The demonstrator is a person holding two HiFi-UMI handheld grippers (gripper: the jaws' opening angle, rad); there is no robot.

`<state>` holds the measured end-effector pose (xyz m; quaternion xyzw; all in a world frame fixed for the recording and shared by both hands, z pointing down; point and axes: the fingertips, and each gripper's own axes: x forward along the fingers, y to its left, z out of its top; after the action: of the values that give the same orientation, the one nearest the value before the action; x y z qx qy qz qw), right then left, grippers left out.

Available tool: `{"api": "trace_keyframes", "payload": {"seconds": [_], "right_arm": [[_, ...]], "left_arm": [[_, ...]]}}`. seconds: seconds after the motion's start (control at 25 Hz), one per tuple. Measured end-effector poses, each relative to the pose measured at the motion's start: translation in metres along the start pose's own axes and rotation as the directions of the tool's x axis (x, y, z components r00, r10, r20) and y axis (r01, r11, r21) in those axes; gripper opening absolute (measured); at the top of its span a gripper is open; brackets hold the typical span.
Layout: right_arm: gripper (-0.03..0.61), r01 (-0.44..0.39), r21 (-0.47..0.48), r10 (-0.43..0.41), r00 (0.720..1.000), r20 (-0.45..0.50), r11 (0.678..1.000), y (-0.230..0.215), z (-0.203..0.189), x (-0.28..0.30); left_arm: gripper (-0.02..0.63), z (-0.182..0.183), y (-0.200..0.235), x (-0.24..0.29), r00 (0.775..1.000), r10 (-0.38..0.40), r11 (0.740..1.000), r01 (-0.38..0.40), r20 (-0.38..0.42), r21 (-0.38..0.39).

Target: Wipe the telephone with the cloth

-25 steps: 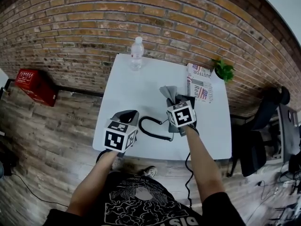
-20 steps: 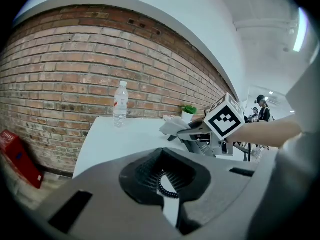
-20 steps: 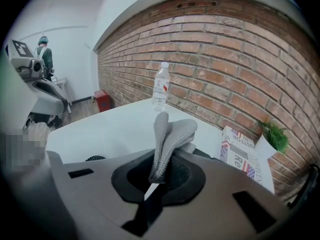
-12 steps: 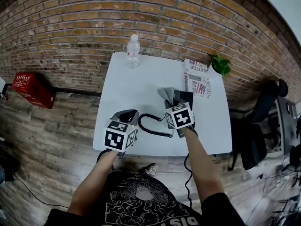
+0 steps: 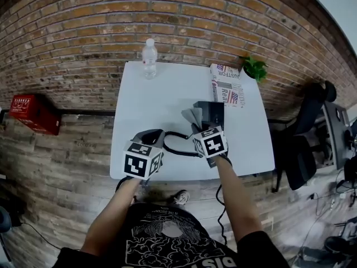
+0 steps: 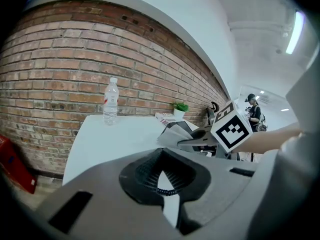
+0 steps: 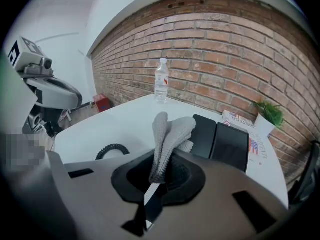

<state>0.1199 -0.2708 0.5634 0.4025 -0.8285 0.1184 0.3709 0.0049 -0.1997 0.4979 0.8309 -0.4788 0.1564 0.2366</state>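
Holding: right gripper (image 7: 159, 178) clamped on grey knitted cloth (image 7: 169, 136), frame centre.
Idling: left gripper (image 6: 162, 184), jaws together, empty.
Next: probably lower cloth onto flat black telephone (image 7: 222, 140), right of centre.

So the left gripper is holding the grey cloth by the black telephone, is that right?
Not quite: it is the right gripper that holds the grey cloth by the black telephone. The right gripper view shows its jaws shut on the cloth.
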Motion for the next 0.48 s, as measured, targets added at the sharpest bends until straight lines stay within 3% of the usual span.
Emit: {"api": "trace_keyframes", "payload": {"seconds": [0.48], "right_arm": [[0.011, 0.002, 0.064, -0.001, 1.0, -0.015, 0.998, 0.017, -0.029, -0.011]], "left_arm": [[0.006, -0.004, -0.01, 0.005, 0.998, -0.06, 0.998, 0.06, -0.026, 0.028]]}}
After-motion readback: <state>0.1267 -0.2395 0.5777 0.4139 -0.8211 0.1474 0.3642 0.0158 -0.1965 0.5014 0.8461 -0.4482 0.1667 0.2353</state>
